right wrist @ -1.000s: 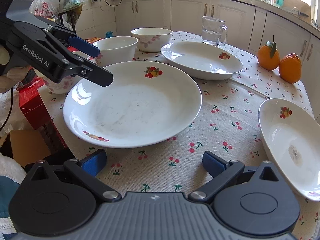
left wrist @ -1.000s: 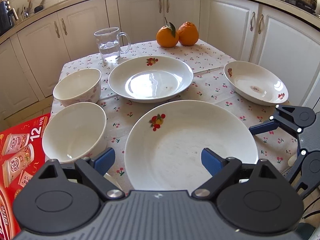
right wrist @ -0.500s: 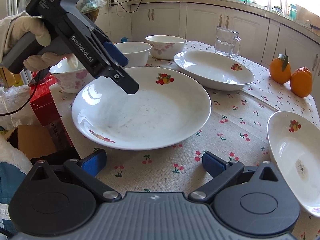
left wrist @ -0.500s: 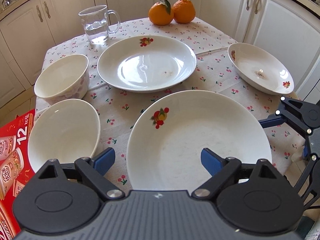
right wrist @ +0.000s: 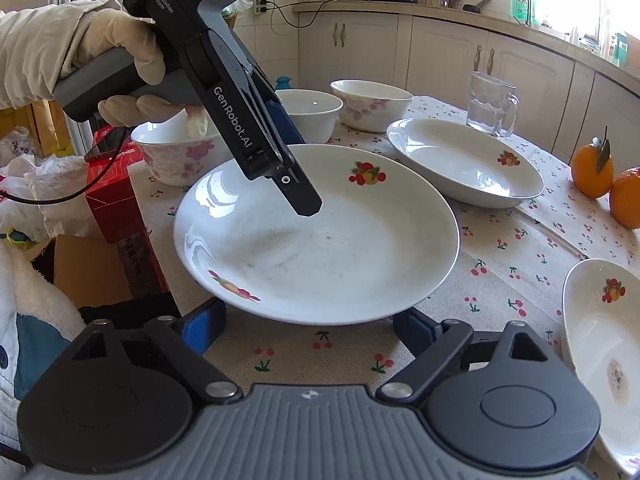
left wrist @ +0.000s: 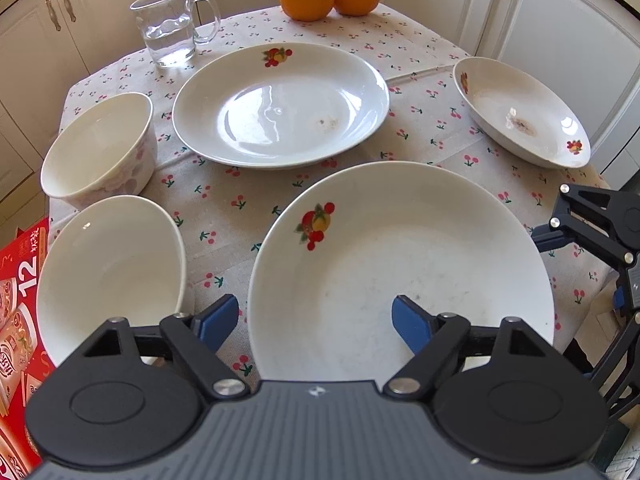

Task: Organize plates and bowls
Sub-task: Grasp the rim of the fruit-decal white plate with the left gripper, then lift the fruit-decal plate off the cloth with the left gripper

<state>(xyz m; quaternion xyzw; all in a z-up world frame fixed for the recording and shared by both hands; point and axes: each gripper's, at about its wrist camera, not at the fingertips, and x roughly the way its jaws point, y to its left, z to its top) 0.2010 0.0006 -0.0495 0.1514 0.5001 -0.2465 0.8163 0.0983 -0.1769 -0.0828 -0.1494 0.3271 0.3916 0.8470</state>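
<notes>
Left wrist view: the left gripper (left wrist: 314, 322) hangs with fingers spread wide over the near rim of the large plate (left wrist: 400, 268), holding nothing. The right gripper (right wrist: 308, 326), equally wide and empty, sits just beside that plate on the tablecloth (right wrist: 520, 240).

Right wrist view: left gripper (right wrist: 306, 204) body reads "DAS" with smaller "Data Acquisition System" beneath; its arm reads "GenRobot.AI" in white. Left wrist view: red carton (left wrist: 18, 276) beside the table's left edge shows a white "12"; remaining print there illegible
</notes>
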